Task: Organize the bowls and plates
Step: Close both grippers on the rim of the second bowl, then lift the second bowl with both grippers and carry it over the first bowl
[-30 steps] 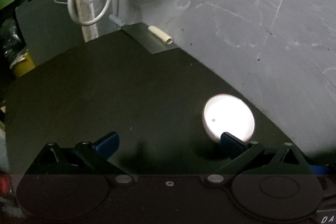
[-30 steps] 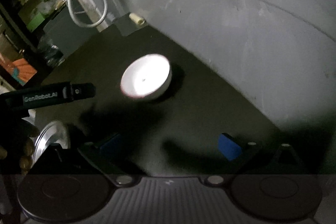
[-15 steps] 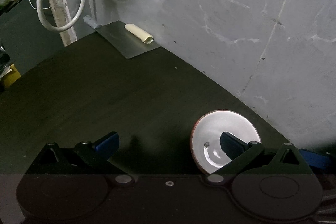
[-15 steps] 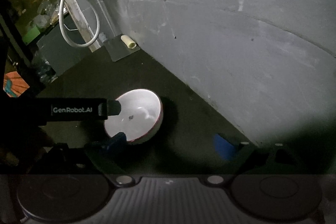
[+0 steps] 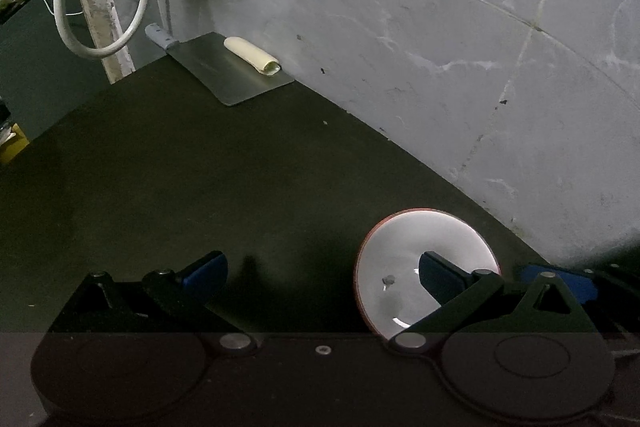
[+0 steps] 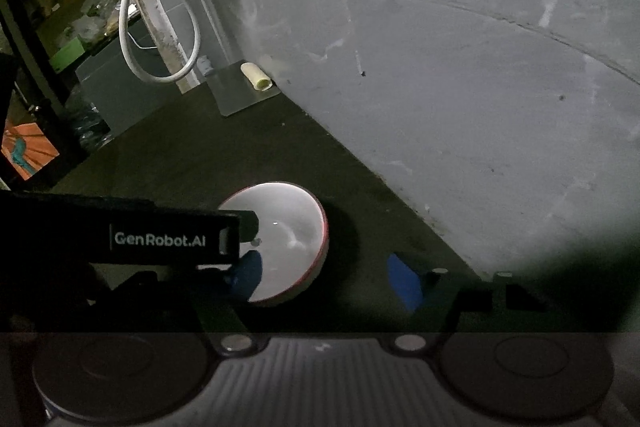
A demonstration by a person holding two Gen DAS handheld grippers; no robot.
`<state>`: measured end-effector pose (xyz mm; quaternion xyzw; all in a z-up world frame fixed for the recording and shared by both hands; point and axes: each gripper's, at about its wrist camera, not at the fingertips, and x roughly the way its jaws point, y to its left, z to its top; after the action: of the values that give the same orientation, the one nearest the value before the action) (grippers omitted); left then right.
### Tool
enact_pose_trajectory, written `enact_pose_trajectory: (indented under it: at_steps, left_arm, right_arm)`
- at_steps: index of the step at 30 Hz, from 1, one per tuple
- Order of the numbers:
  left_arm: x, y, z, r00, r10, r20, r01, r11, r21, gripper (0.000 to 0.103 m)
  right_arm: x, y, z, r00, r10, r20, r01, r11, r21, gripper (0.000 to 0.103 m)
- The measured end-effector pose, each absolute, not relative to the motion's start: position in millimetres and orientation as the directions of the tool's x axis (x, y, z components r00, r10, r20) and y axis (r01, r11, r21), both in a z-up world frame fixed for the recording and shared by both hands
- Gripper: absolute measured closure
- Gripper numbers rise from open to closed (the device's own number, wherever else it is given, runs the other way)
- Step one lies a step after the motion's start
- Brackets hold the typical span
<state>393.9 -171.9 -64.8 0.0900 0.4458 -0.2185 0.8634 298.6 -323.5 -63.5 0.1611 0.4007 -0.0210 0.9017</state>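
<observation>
Near the grey stone wall (image 6: 460,75), on the dark bench (image 5: 200,187), stood the white ceramic bowl with a red rim (image 6: 288,239). The right hand-held gripper (image 6: 328,277) had its left blue pad inside the bowl and its right pad outside, and its jaws were closing over the bowl's wall, probably to lift it by the rim (the pads did not press yet). The left hand-held gripper (image 5: 320,273) was wide, holding nothing, with one finger (image 5: 440,277) over the bowl, perhaps to steady it. A steel cleaver with a pale roll on it (image 5: 236,75) lay far behind.

Dark counter (image 5: 168,187) bears a bowl (image 5: 404,247) and cleaver (image 5: 236,75).
</observation>
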Motion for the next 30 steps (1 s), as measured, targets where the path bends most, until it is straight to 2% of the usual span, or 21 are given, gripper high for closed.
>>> enact_pose_trajectory:
  at_steps: [3, 5, 9, 14, 17, 30]
  left_arm:
    - [393, -172, -65, 0.495, -0.309, -0.812, 0.467, 0.883, -0.051, 0.011]
    - [393, -172, -65, 0.488, -0.316, -0.814, 0.474, 0.879, -0.057, 0.022]
    - [393, -172, -66, 0.462, -0.341, -0.818, 0.486, 0.869, -0.088, 0.037]
    - [392, -174, -70, 0.423, -0.369, -0.828, 0.493, 0.860, -0.132, 0.073]
    - [392, -172, -72, 0.407, -0.392, -0.825, 0.481, 0.860, -0.171, 0.086]
    - [368, -160, -54, 0.430, -0.396, -0.811, 0.463, 0.868, -0.179, 0.086]
  right_arm:
    - [301, -323, -65, 0.675, 0.098, -0.732, 0.165, 0.946, 0.278, 0.040]
    - [301, -322, -65, 0.674, 0.107, -0.731, 0.157, 0.946, 0.283, 0.044]
    - [301, -320, -66, 0.670, 0.125, -0.732, 0.137, 0.948, 0.287, 0.061]
    - [301, -321, -67, 0.662, 0.165, -0.731, 0.129, 0.936, 0.327, 0.070]
    - [301, -321, -66, 0.659, 0.168, -0.734, 0.128, 0.936, 0.329, 0.071]
    - [278, -319, -51, 0.666, 0.228, -0.710, 0.089, 0.921, 0.379, 0.071]
